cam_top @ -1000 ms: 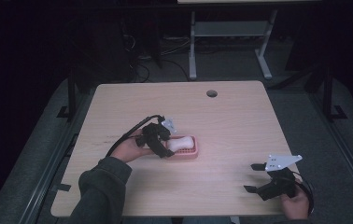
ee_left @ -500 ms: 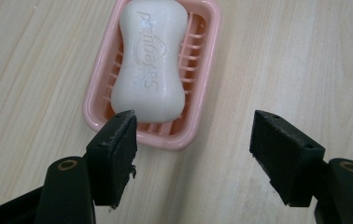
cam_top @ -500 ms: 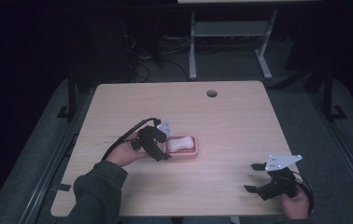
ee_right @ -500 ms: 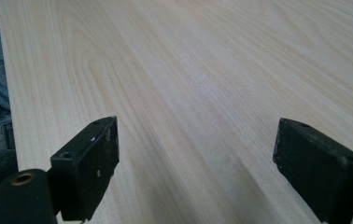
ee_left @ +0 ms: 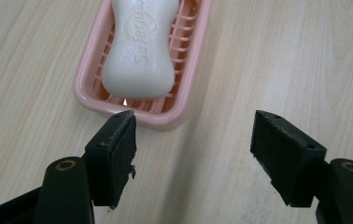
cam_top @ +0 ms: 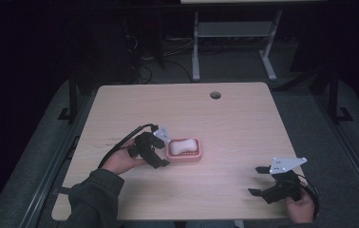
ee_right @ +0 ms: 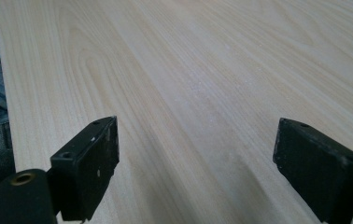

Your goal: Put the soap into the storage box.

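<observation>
Count: I see one pink soap dish [cam_top: 184, 152], one white soap bar [cam_top: 183, 146], and two grippers.
Surface: my work sits on a pale wood-grain table [cam_top: 244, 128] with one round cable hole [cam_top: 215, 95] near its far edge.
Room: dark around the table; a grey metal stand [cam_top: 232, 42] and loose cables on the floor behind.
Dish contents: the soap bar [ee_left: 139, 46] lies flat inside the soap dish [ee_left: 186, 70] on its ribbed floor — embossed lettering faces up.
Left gripper [cam_top: 157, 149]: jaws apart and holding nothing; in the left gripper view the dish's near end sits just ahead of my left-hand jaw, bare table ahead of the other.
Right gripper [cam_top: 261, 181]: jaws wide apart over bare table near the near edge — well apart from the dish.
</observation>
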Demonstrator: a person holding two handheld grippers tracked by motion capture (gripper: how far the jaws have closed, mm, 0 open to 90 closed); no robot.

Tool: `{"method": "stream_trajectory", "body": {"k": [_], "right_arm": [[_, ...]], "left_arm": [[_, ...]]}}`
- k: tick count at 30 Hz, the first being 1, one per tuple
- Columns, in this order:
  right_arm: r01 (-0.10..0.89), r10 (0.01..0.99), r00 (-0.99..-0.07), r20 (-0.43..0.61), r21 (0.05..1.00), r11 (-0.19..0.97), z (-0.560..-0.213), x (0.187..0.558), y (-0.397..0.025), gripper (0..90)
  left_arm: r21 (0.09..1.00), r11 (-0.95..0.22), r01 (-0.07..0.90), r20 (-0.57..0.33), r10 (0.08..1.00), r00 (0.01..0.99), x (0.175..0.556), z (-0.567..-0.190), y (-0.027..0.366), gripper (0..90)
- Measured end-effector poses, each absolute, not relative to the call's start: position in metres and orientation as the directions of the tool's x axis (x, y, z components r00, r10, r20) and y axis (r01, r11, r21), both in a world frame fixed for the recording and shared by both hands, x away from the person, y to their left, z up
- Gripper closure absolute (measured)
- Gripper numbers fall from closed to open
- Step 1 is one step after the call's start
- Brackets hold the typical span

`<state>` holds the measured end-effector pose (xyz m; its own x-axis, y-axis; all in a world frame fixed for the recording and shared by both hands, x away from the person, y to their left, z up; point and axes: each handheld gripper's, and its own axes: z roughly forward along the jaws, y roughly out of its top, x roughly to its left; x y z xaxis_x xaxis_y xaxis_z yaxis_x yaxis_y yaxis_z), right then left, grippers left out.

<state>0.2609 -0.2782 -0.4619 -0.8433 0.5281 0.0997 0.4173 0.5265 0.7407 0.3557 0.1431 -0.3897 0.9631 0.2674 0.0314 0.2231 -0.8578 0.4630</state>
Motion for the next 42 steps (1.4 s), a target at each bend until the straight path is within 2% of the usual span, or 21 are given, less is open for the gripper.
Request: {"method": "stream_trajectory", "body": {"k": [42], "right_arm": [[0.42, 0.528, -0.844, 0.096, 0.731, 0.538, -0.463, 0.261, -0.276, 14.1]], "left_arm": [[0.463, -0.848, 0.259, 0.034, 0.309, 0.95, 0.327, -0.406, 0.178, 29.0]]}}
